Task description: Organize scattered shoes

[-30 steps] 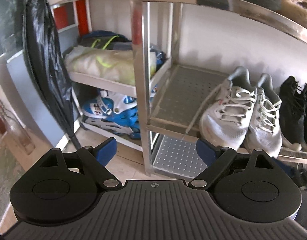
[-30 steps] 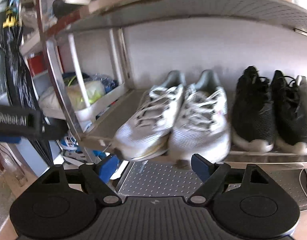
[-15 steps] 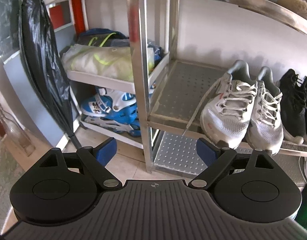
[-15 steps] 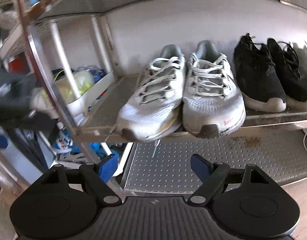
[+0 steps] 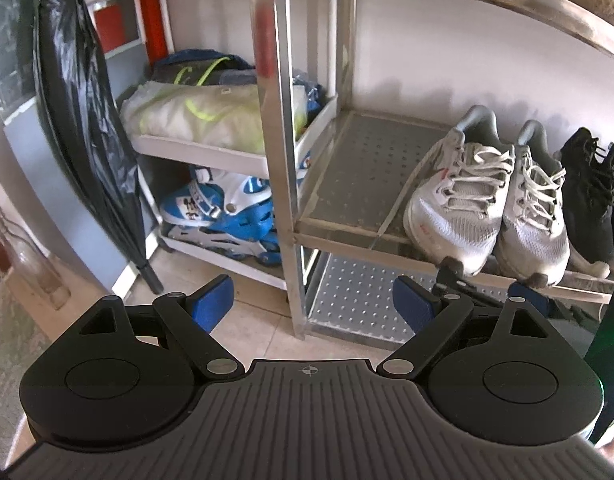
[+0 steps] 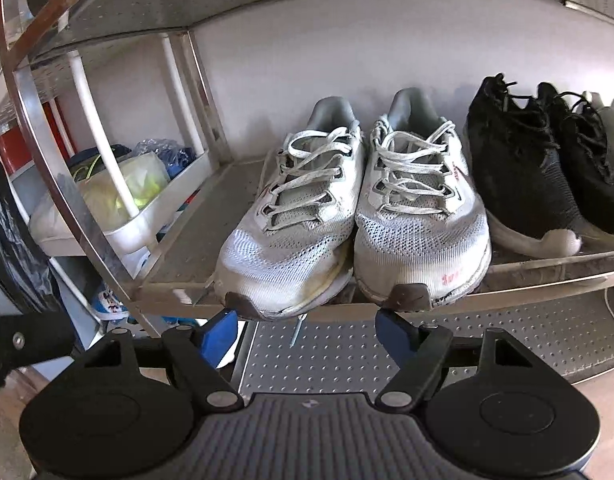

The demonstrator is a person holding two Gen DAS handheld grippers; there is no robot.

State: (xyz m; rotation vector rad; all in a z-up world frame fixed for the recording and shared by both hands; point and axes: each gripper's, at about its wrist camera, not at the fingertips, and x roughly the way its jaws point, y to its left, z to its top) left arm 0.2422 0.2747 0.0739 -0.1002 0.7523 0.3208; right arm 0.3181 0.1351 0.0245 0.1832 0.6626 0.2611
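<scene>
The right gripper (image 6: pixel 305 330), its blue-padded jaws just narrowing yet spread with nothing between them, hovers at the lower centre of the right wrist view, directly below the toes of a pair of white mesh sneakers with white laces (image 6: pixel 353 216). The sneakers sit side by side, toes overhanging the front edge of the perforated steel middle shelf (image 6: pixel 195 232); one loose lace end dangles between the pads. A pair of black knit sneakers (image 6: pixel 547 168) stands just beside them at the right of the frame.

In the left wrist view, the left gripper (image 5: pixel 311 304) holds its jaws wide apart and empty at the lower centre, facing the steel corner post (image 5: pixel 277 140). Left of the post, a blue-and-white inline skate (image 5: pixel 223 216) lies on a white lower shelf beneath a pale plastic-wrapped bundle (image 5: pixel 195 116). A black folded umbrella (image 5: pixel 83 120) hangs at the upper left.
</scene>
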